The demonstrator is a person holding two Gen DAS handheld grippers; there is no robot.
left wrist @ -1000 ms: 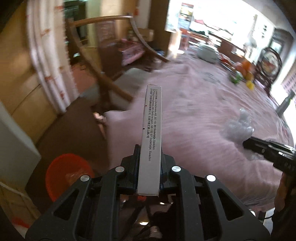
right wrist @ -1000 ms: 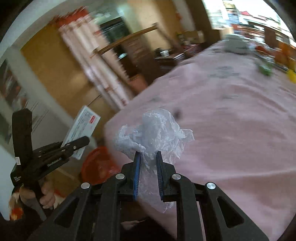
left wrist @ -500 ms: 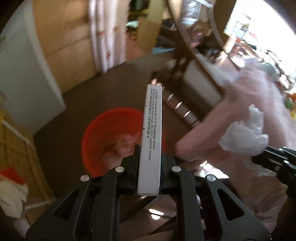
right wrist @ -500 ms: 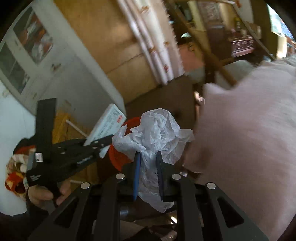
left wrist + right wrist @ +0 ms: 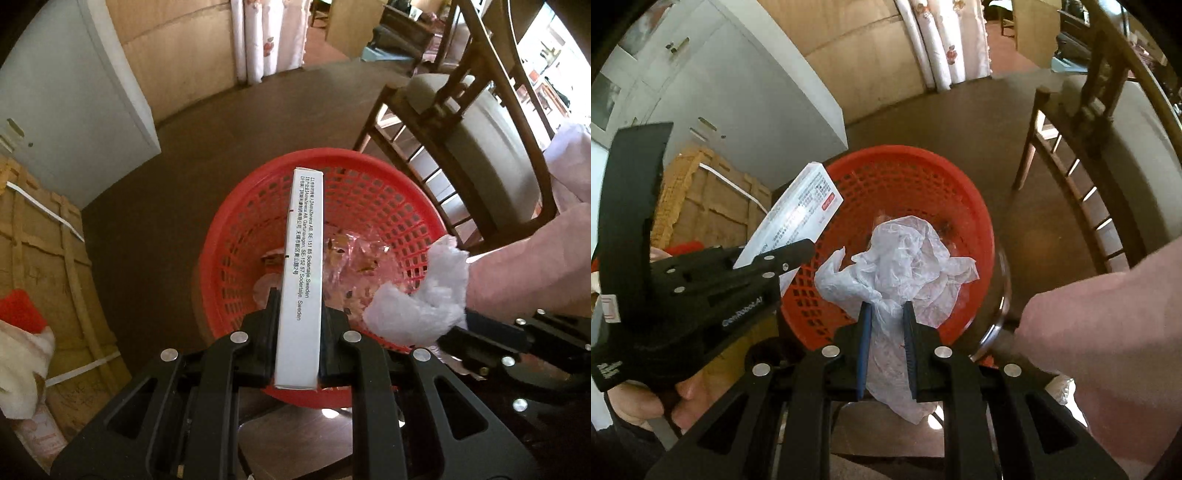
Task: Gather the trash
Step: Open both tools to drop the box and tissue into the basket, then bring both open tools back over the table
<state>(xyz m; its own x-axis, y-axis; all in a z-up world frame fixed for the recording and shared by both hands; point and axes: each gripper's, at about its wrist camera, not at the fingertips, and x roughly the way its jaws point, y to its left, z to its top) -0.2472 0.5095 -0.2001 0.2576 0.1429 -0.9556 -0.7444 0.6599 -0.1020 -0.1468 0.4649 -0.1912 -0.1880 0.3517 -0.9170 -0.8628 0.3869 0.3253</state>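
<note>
A red mesh basket (image 5: 369, 192) (image 5: 923, 173) stands on the brown floor below both grippers, with scraps of wrapper in its bottom. My left gripper (image 5: 297, 299) is shut on a long white medicine box (image 5: 302, 266), held edge-on above the basket's near side. The same white medicine box (image 5: 798, 218) shows at left in the right wrist view, over the basket's left rim. My right gripper (image 5: 885, 310) is shut on a crumpled white plastic bag (image 5: 901, 258) above the basket. That crumpled bag (image 5: 421, 299) hangs over the basket's right rim in the left wrist view.
A wooden chair (image 5: 461, 122) with a grey cushion stands right behind the basket. The pink tablecloth (image 5: 1108, 325) hangs at the right. A strapped cardboard carton (image 5: 44, 251) and a grey cabinet (image 5: 74, 92) stand at the left. Rolled curtains (image 5: 945, 44) lean on the far wall.
Both grippers swung off the pink table, left and down, and tipped to point at the floor. The red basket has grown from a small shape at the edge to fill the middle.
</note>
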